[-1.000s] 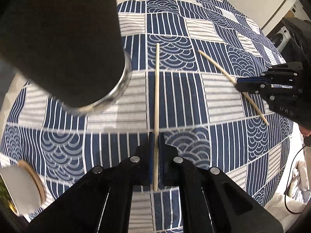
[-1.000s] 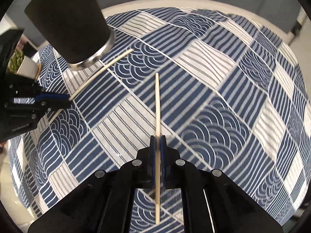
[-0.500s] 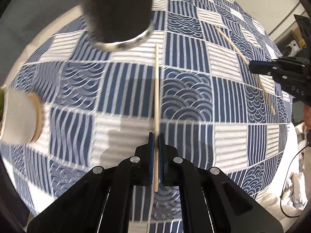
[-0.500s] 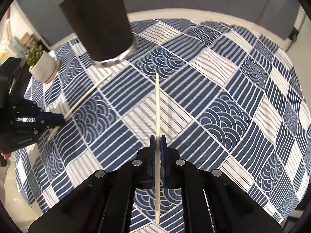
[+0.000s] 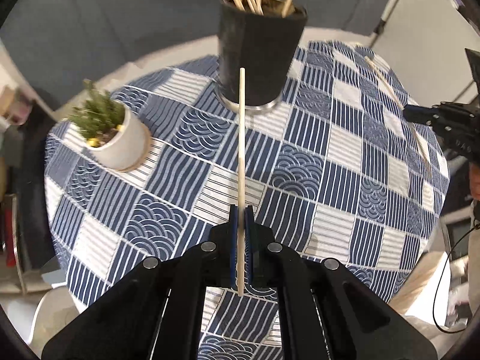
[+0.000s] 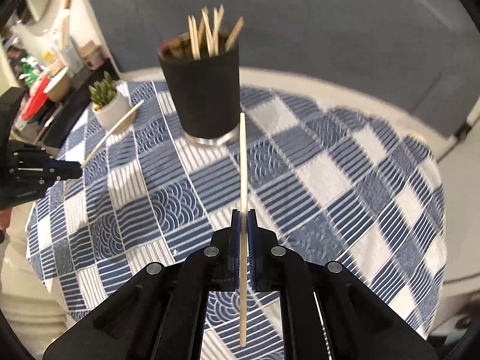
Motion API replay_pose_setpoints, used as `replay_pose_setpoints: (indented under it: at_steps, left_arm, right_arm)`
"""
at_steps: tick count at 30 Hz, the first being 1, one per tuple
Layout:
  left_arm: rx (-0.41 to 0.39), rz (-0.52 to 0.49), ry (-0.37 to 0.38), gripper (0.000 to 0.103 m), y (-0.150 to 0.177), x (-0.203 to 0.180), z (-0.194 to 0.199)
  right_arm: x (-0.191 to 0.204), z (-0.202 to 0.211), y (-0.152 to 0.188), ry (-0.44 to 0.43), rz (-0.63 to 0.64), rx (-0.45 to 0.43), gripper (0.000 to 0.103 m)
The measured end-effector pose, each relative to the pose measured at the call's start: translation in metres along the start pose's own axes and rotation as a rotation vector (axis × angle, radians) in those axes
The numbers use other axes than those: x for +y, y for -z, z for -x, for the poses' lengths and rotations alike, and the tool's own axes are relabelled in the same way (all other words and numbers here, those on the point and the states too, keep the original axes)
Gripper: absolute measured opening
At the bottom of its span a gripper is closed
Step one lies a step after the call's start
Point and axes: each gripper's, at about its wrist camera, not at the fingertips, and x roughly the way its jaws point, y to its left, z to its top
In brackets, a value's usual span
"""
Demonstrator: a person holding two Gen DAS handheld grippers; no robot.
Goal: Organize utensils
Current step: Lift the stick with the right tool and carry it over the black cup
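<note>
My left gripper (image 5: 240, 213) is shut on a wooden chopstick (image 5: 241, 138) that points at the black cup (image 5: 258, 57), which holds several chopsticks. My right gripper (image 6: 243, 217) is shut on another wooden chopstick (image 6: 243, 162), its tip beside the same black cup (image 6: 204, 90). Both grippers hover above the table. In the right wrist view the left gripper (image 6: 76, 169) shows at the far left with its chopstick (image 6: 114, 132). In the left wrist view the right gripper (image 5: 409, 111) shows at the far right with its chopstick (image 5: 390, 90).
A round table with a blue-and-white patterned cloth (image 5: 330, 162) lies below. A small plant in a white pot (image 5: 117, 138) stands left of the cup, and also shows in the right wrist view (image 6: 109, 105). Cluttered shelves (image 6: 45, 69) stand beyond the table's left side.
Both grippers have risen and tilted up with their chopsticks. The cup's open top and the chopsticks in it have come into view, and the plant pot shows in both views.
</note>
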Motion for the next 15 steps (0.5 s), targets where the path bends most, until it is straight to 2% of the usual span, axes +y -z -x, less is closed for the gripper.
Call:
replay_pose_setpoints:
  at_steps: [2, 4, 11, 15]
  left_arm:
    - [-0.029, 0.034, -0.015, 0.005, -0.001, -0.004, 0.012]
    - [-0.076, 0.054, -0.072, 0.005, -0.001, -0.007, 0.030]
    - [-0.218, 0.141, -0.090, 0.005, -0.011, -0.020, 0.088]
    - [-0.300, 0.146, -0.108, 0.005, -0.020, -0.030, 0.121]
  right_arm:
    - [-0.001, 0.013, -0.008, -0.001, 0.029, -0.025, 0.005]
    - [-0.006, 0.030, -0.019, -0.004, 0.060, -0.060, 0.005]
    - [-0.010, 0.079, -0.046, -0.046, 0.126, -0.191, 0.005]
    - [-0.003, 0.103, -0.060, -0.072, 0.165, -0.261, 0.005]
